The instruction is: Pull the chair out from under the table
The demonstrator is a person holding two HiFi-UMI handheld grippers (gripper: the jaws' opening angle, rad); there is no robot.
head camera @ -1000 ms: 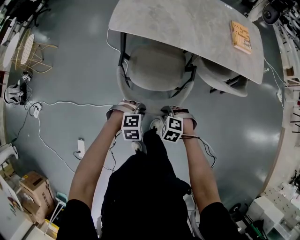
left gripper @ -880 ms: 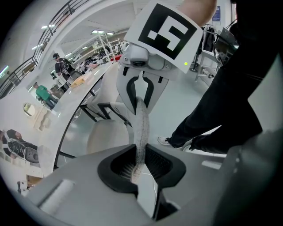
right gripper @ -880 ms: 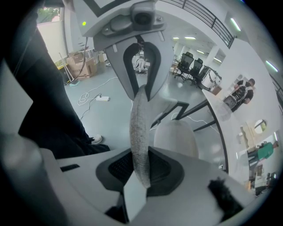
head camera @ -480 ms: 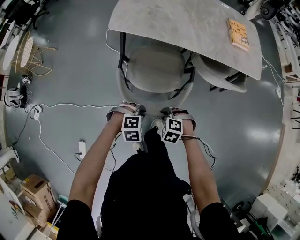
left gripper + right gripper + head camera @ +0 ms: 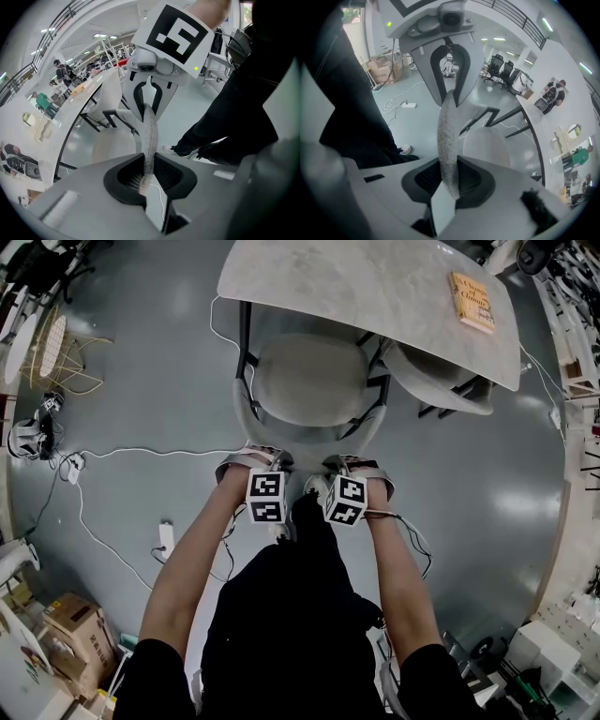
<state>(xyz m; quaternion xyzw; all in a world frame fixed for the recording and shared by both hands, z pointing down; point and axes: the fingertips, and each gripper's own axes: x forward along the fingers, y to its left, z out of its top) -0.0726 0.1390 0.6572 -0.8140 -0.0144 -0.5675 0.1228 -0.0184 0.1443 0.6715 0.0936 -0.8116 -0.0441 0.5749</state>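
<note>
- left gripper (image 5: 253, 456) clamped on chair (image 5: 309, 381) backrest rim; thin, slips if I yank.
- chair front under table (image 5: 375, 287); uneven pull skews it into table frame.
- right gripper (image 5: 349, 461) clamped on same rim; second chair (image 5: 441, 381) beside may snag.

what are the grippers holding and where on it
Both the left gripper and right gripper are clamped on the light grey upholstered chair, on the top edge of its curved backrest.

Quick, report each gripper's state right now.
Left gripper: jaws shut on the chair backrest.
Right gripper: jaws shut on the same chair backrest.
</note>
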